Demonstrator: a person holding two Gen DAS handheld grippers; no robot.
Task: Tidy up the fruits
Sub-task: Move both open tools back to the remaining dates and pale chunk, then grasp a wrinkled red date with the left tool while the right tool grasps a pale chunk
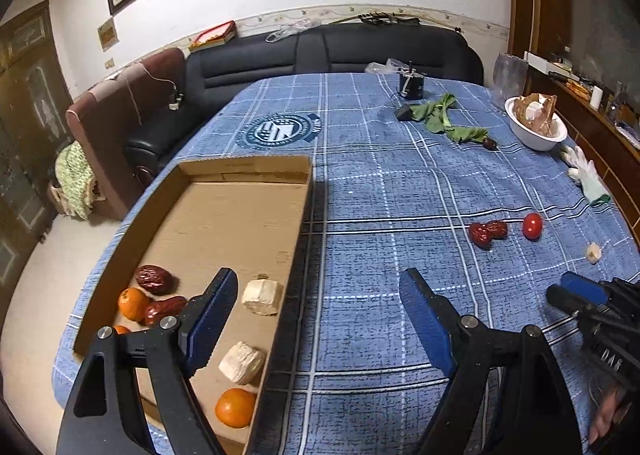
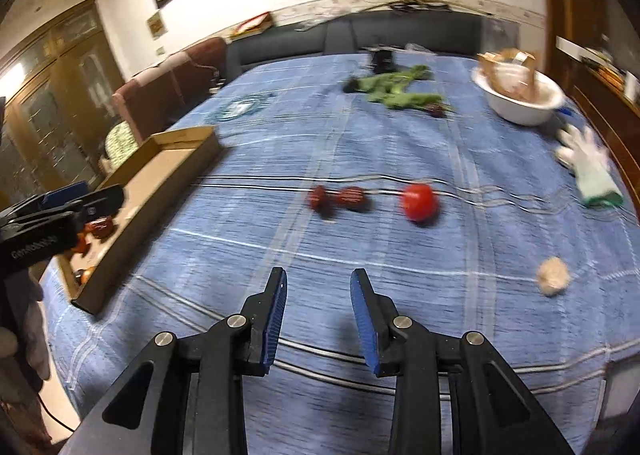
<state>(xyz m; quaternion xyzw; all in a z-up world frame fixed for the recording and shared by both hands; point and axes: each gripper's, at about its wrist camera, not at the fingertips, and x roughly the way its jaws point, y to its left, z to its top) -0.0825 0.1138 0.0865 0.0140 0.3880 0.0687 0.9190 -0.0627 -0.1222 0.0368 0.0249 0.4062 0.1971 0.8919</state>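
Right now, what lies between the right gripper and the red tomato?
Only bare blue tablecloth between the right gripper and the tomato, in the right wrist view.

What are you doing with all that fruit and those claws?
A person is sorting fruit into a cardboard tray, holding a claw in each hand. Oranges, red dates and pale chunks are already inside. Both claws, left and right, are open and empty. A cherry tomato and two dates wait on the blue cloth.
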